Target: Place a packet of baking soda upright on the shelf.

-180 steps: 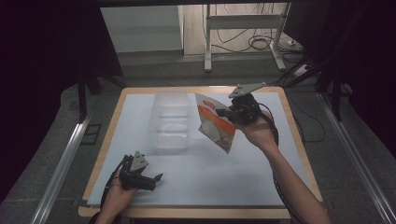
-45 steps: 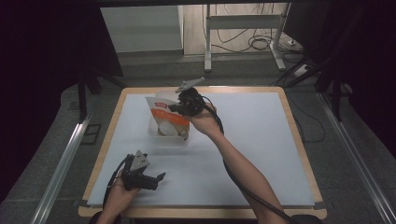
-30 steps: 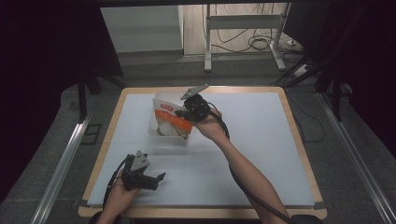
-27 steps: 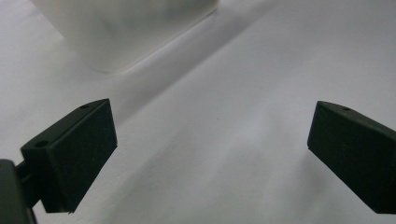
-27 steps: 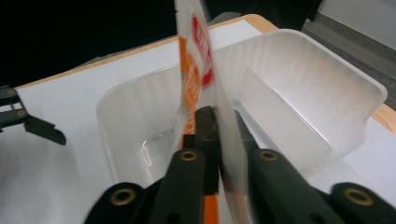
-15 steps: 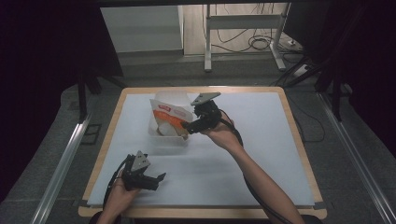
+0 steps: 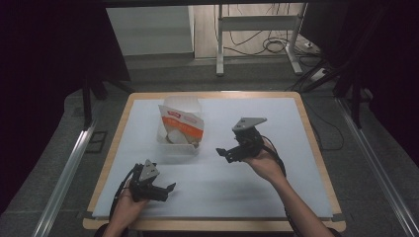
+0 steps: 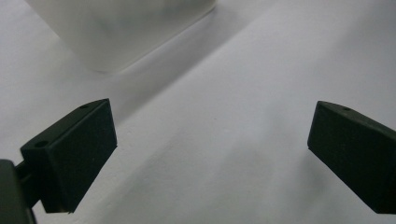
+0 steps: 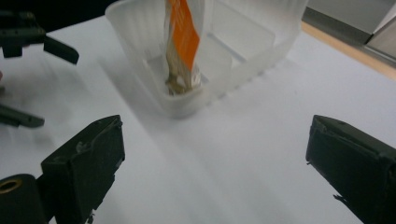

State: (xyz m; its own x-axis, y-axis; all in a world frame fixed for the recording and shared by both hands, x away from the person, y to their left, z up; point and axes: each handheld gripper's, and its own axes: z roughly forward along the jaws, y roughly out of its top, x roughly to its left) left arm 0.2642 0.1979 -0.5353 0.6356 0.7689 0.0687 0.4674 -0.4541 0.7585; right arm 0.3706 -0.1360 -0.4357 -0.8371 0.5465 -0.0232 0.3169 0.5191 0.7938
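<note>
An orange and white packet (image 7: 181, 128) stands upright in the near end of a clear plastic bin (image 7: 174, 104) at the back left of the white mat. The right gripper view shows the packet (image 9: 183, 42) edge-on inside the bin (image 9: 243, 56). My right gripper (image 7: 223, 152) hovers open over the mat to the right of the bin, its jaws wide apart with nothing between them. My left gripper (image 7: 169, 190) rests open near the front left of the mat. The bin's corner (image 8: 121, 32) shows ahead of it in the left gripper view.
The white mat (image 7: 276, 123) covers a wooden table (image 7: 316, 148). A metal rail (image 7: 64, 173) runs along the left side. A table frame and cables (image 7: 267, 44) stand on the floor behind.
My right gripper carried the packet across to the bin, let it go there, then drew back to the right and toward the front. The left gripper stayed put.
</note>
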